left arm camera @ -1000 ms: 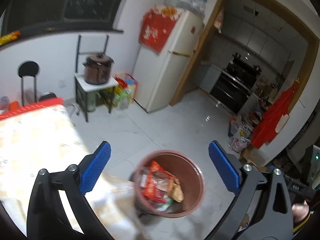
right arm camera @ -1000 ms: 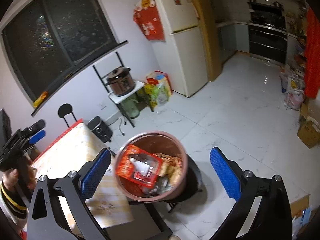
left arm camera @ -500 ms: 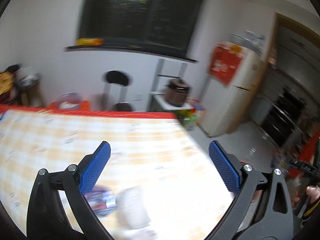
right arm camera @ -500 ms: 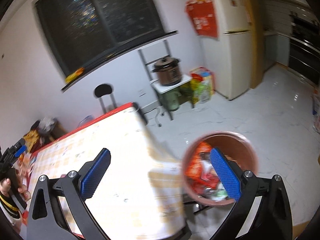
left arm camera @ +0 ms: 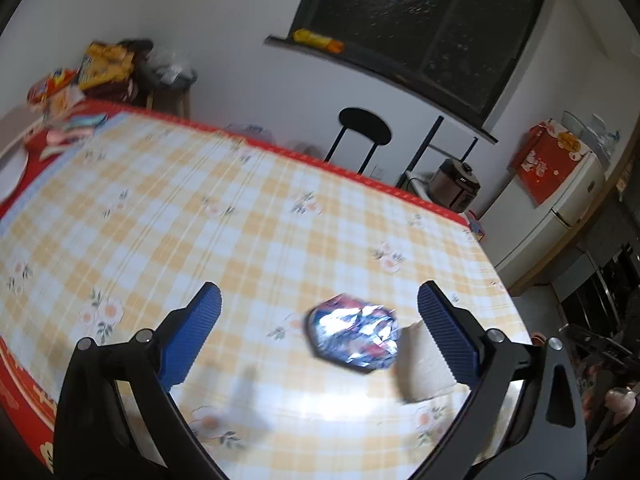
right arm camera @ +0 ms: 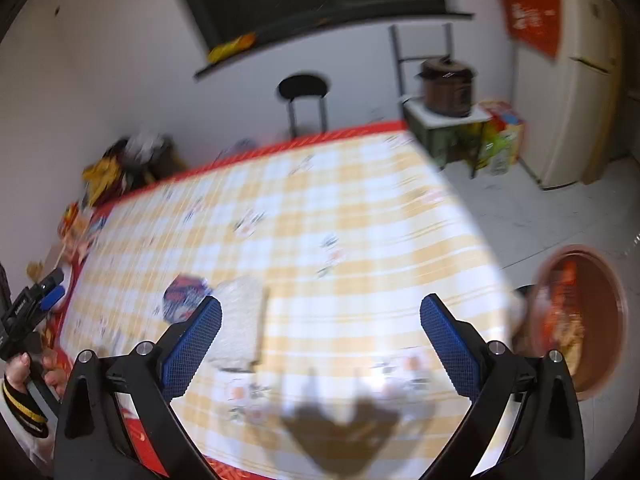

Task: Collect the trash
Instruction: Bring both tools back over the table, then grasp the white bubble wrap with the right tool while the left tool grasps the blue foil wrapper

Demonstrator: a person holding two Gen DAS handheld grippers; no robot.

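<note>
We have swung both grippers away from the trash bin [right arm camera: 580,320] back over the bench [left arm camera: 240,208]; left gripper [left arm camera: 318,326], spread wide and empty, frames a shiny wrapper [left arm camera: 354,338] to grab; right gripper [right arm camera: 320,330] gapes empty too

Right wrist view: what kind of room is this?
Most likely a home dining area beside a kitchen: a table with a checked floral cloth, a fridge against the wall, and a cooker pot on a small stand.
</note>
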